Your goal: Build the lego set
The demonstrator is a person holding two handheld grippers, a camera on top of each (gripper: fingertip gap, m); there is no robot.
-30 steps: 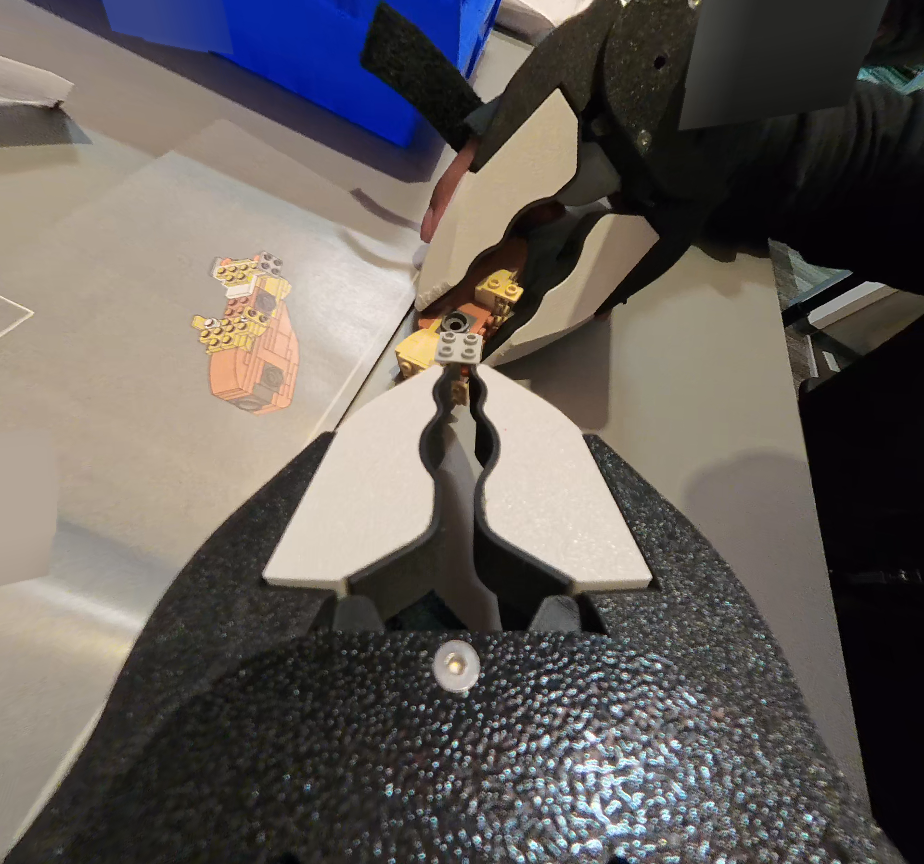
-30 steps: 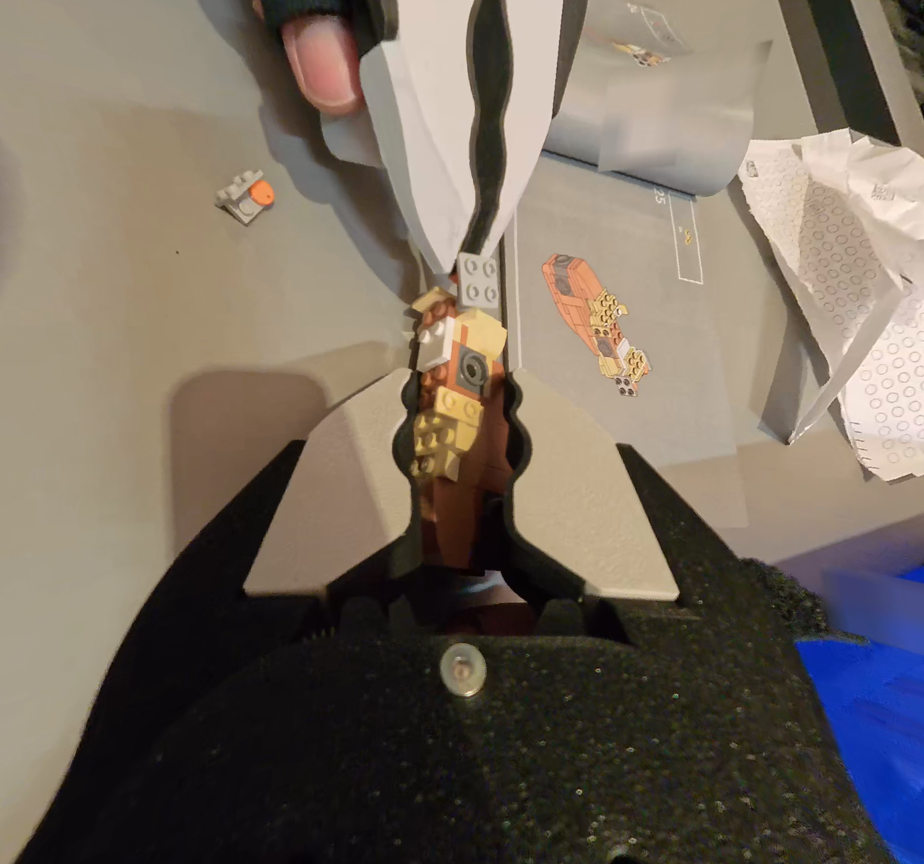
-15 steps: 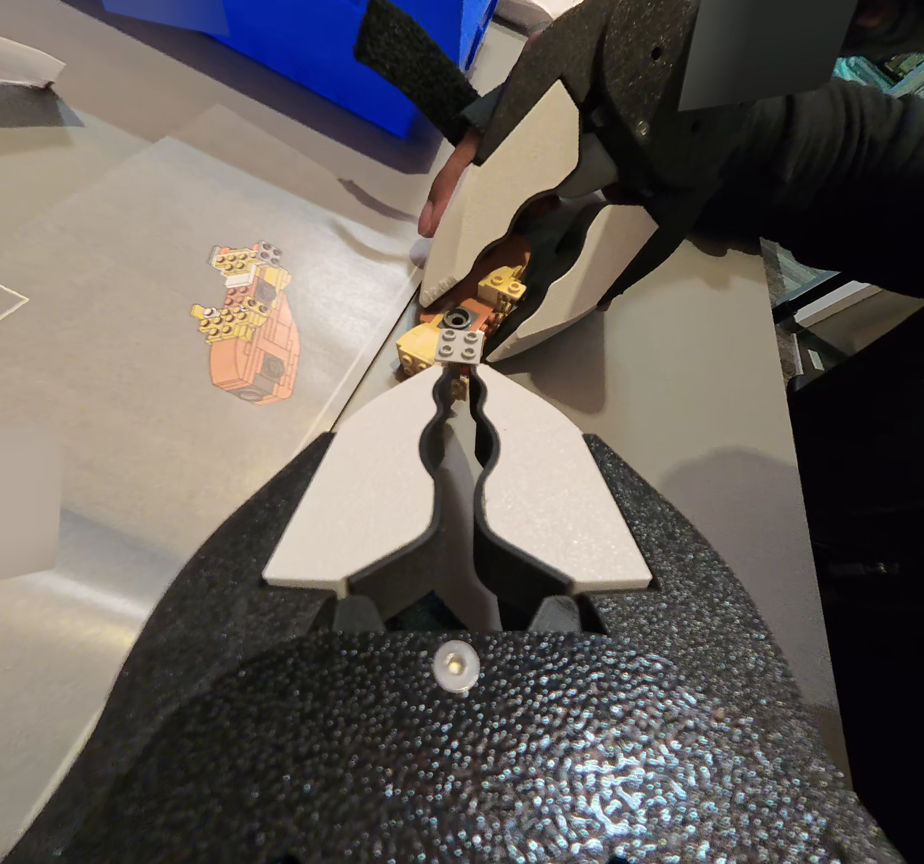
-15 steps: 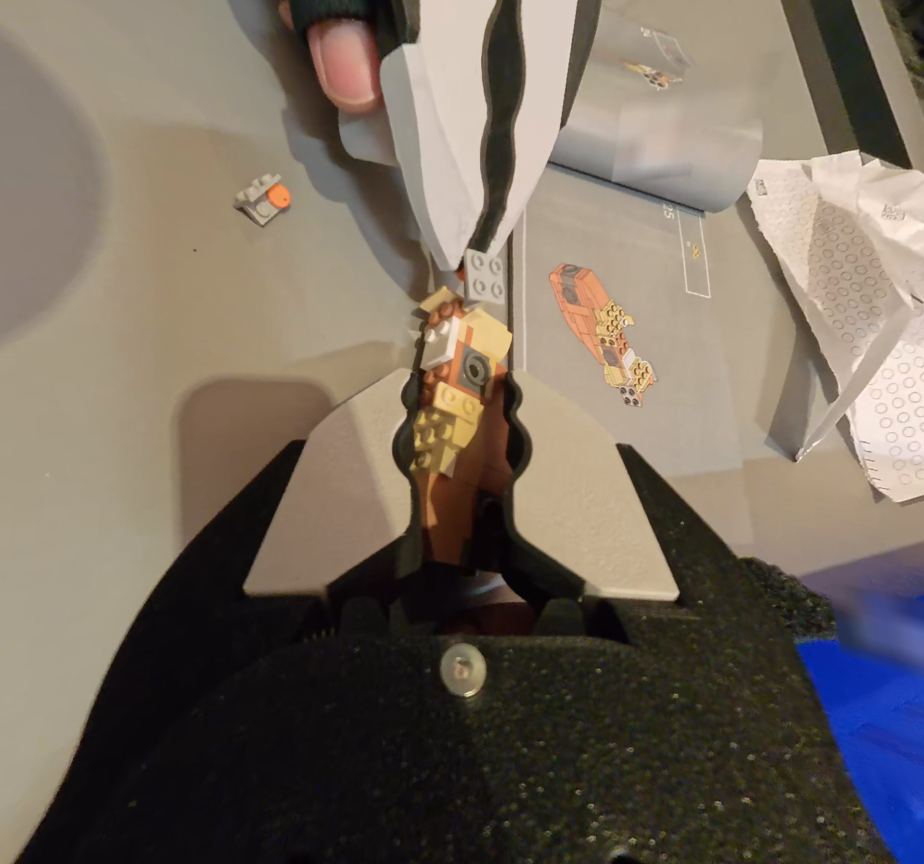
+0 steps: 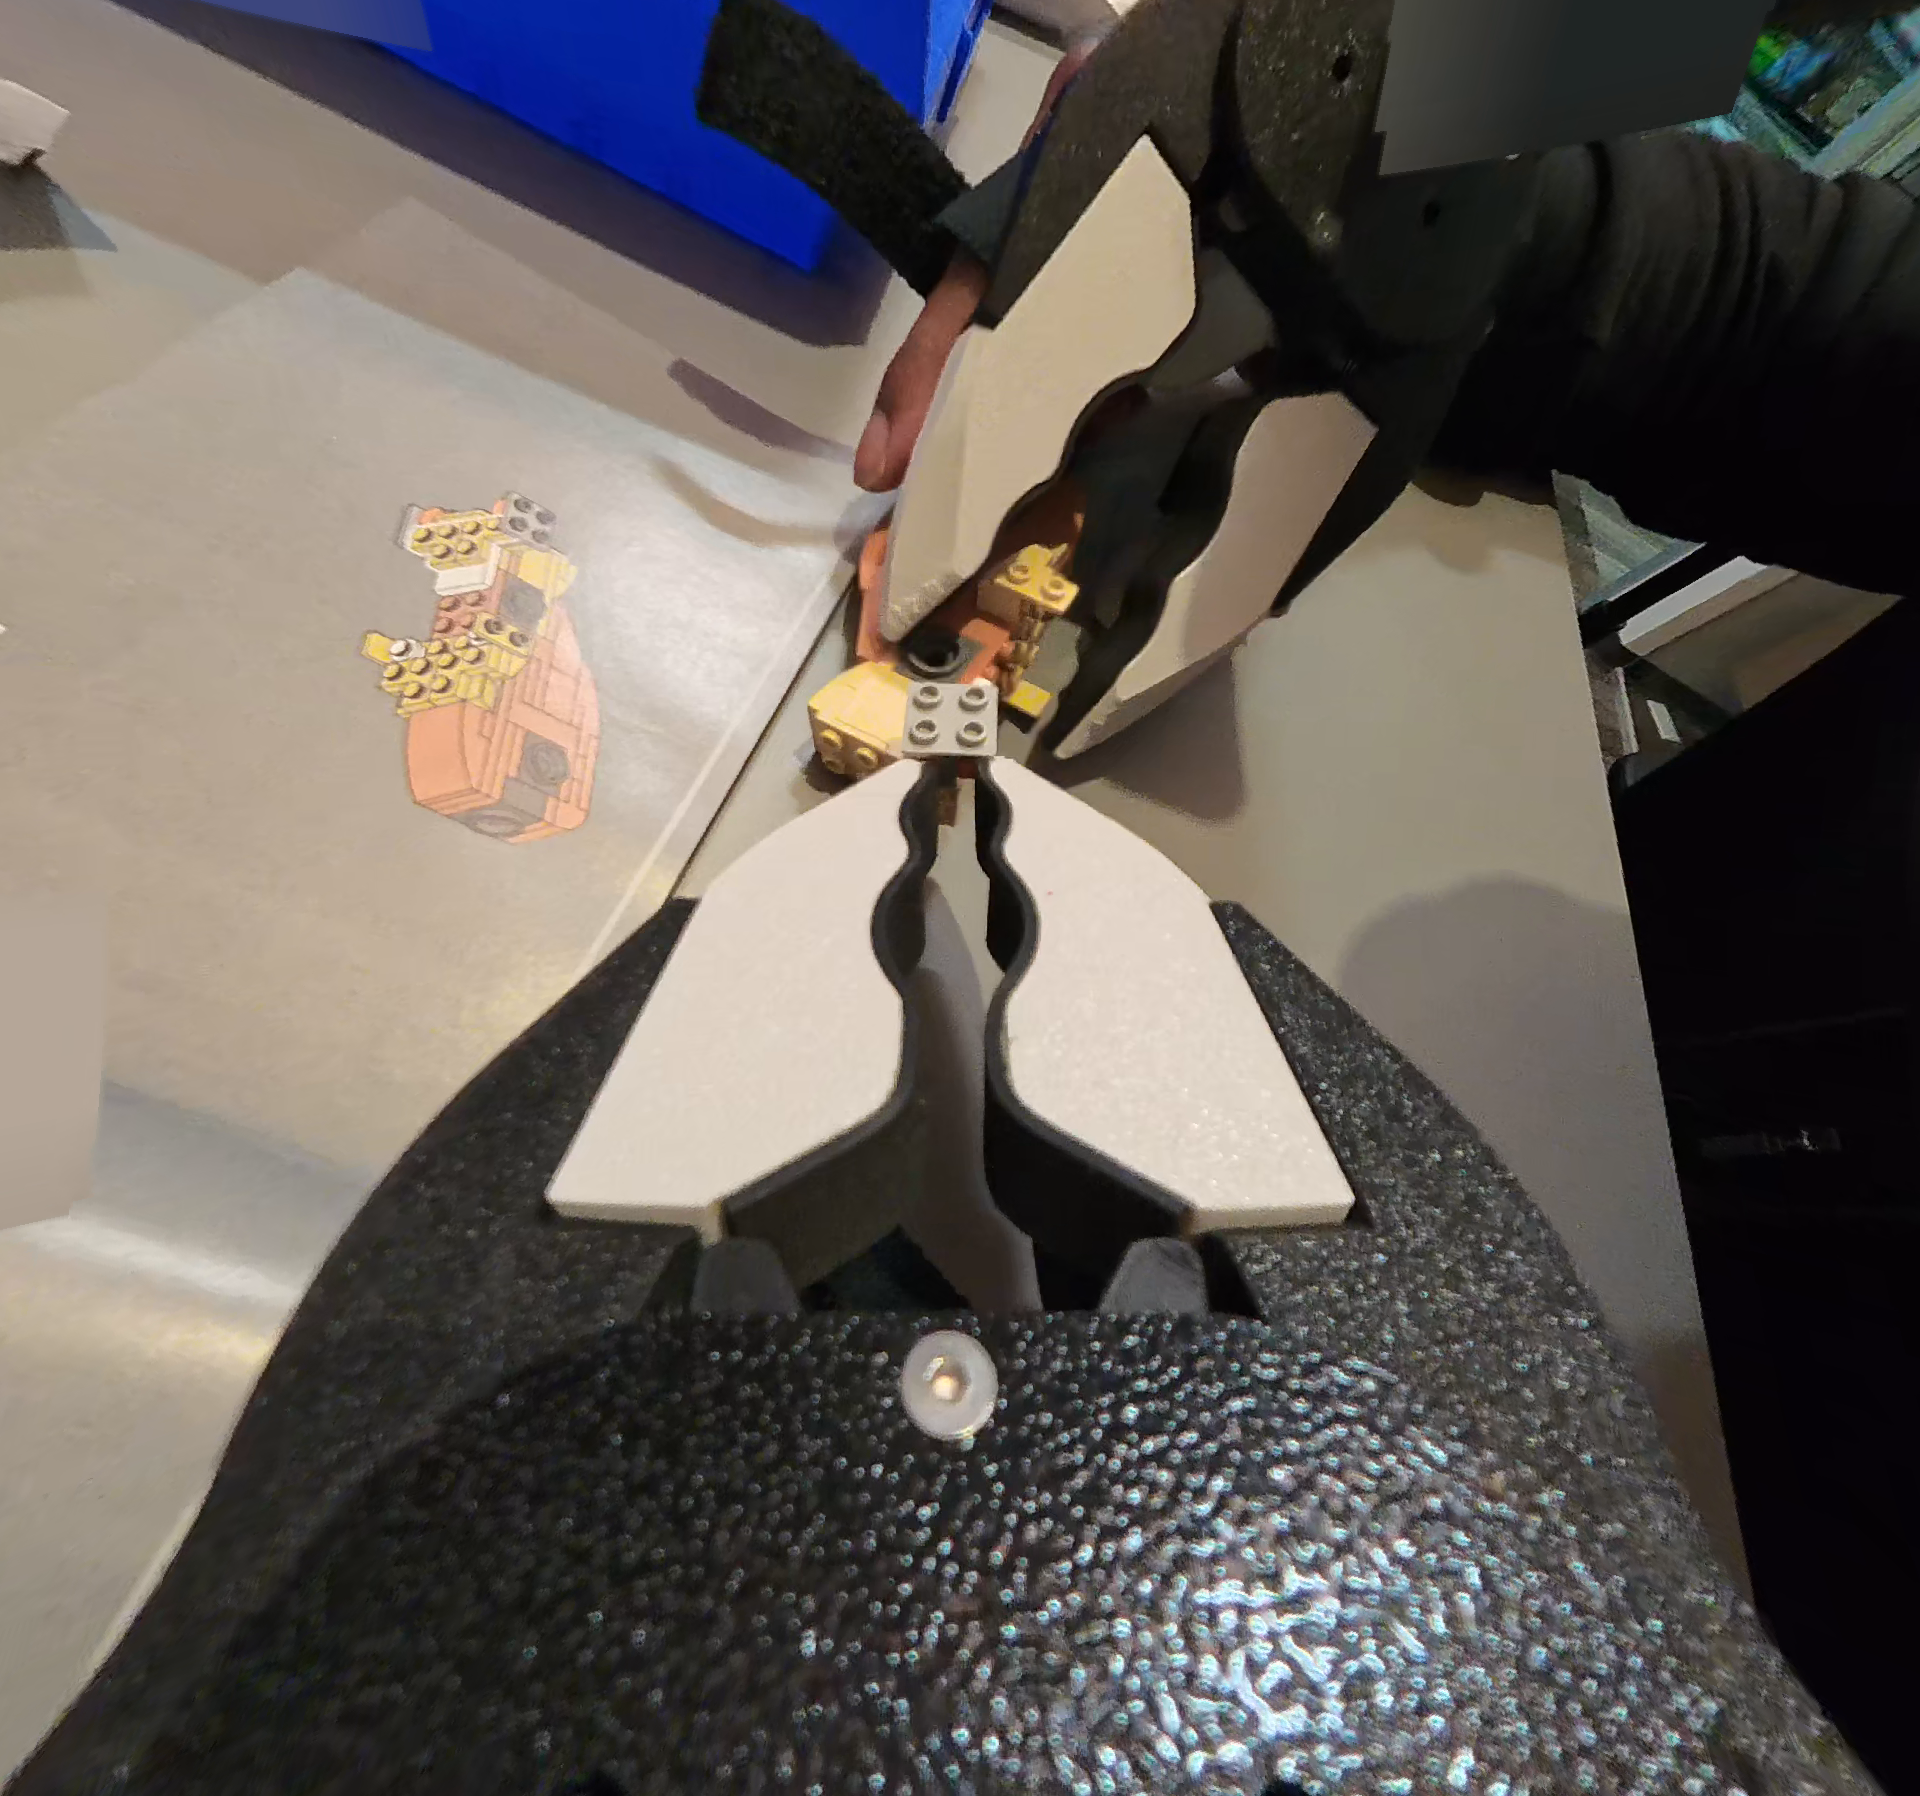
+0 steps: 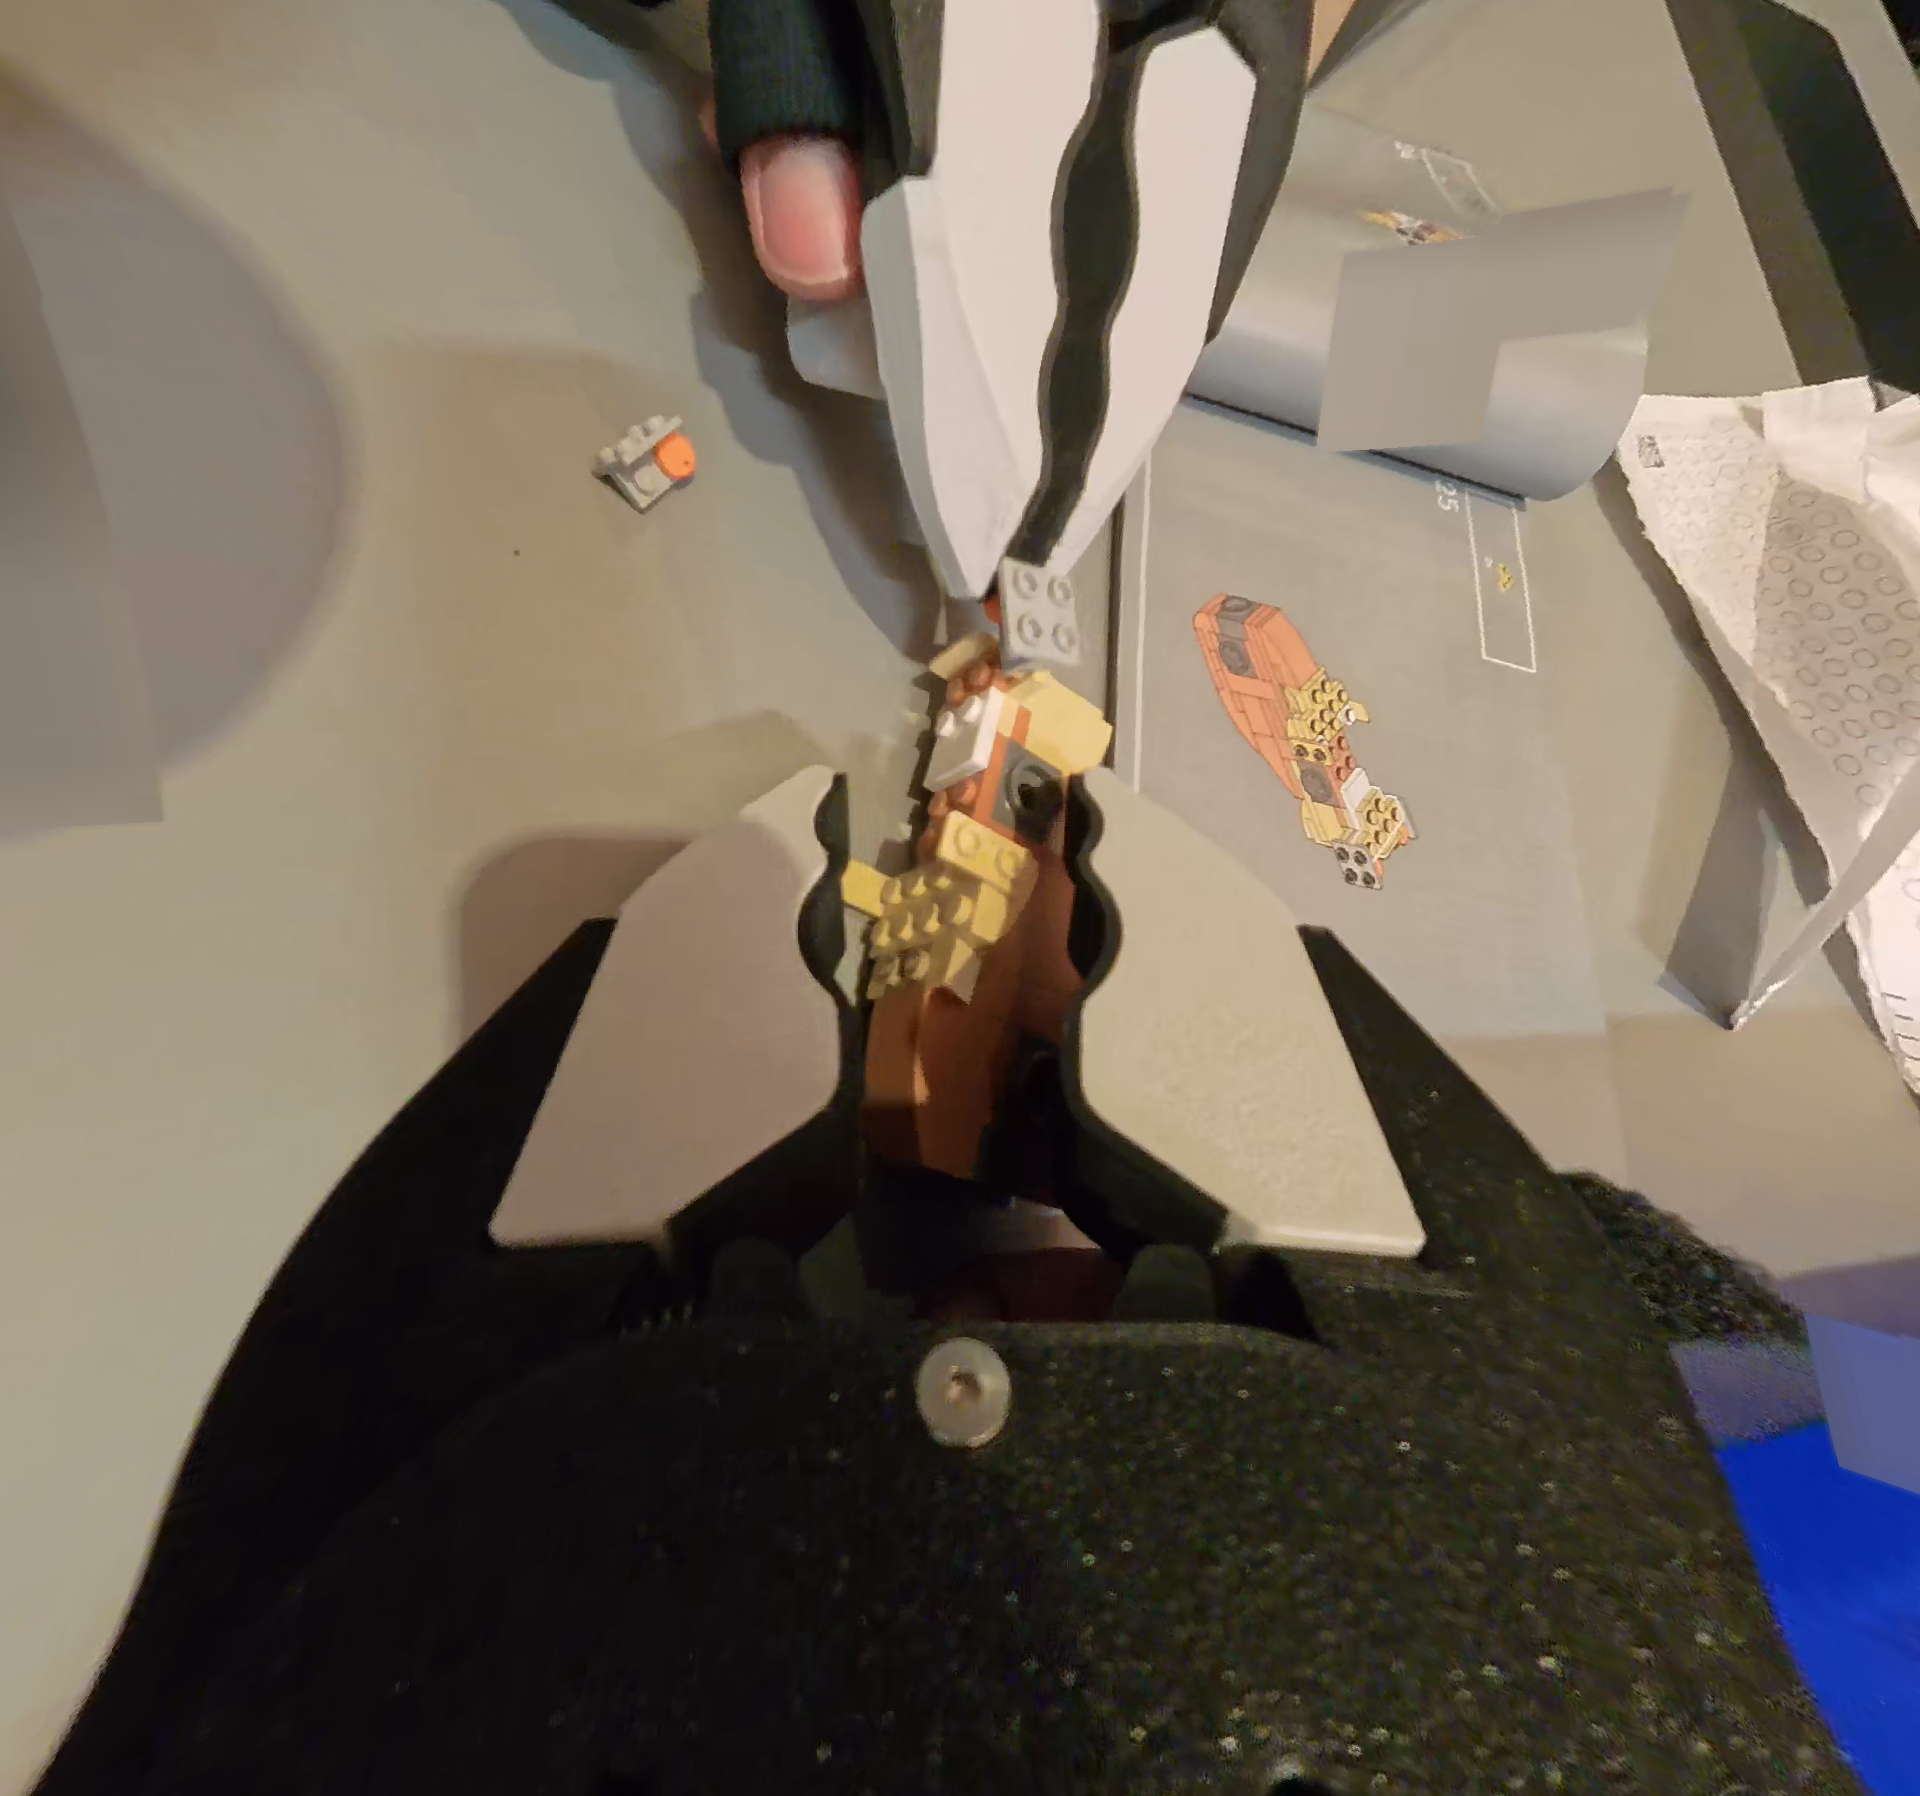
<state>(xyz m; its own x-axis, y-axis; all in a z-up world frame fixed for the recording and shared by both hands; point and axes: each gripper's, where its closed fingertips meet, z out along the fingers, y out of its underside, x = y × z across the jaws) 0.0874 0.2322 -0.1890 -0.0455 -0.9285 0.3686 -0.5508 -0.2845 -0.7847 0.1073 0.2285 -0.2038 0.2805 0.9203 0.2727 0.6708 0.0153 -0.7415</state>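
Note:
My left gripper [image 5: 954, 775] is shut on a small grey two-by-two plate [image 5: 951, 720], pinched at its fingertips. My right gripper [image 6: 961, 790] is shut on a brown and tan lego model [image 6: 966, 967], held lengthwise between its fingers just above the grey table. The two grippers face each other tip to tip. In the right wrist view the left gripper [image 6: 1023, 572] comes down from the top and holds the plate [image 6: 1039, 616] at the model's front end; I cannot tell whether they touch. In the left wrist view the right gripper [image 5: 987, 676] holds the model [image 5: 862, 707] just beyond the plate.
An open instruction booklet [image 6: 1299, 738] with a picture of the model lies beside the grippers. A small grey and orange piece [image 6: 646, 463] lies loose on the table. Crumpled white perforated paper [image 6: 1787, 655] lies beyond the booklet. A blue bin [image 5: 623, 11] stands at the back. Only a small space, under 4 cm, lies between the two pairs of fingers.
Both grippers stay shut on their pieces. The right gripper has shifted and turned the model slightly. The grey plate stays at the model's front end.

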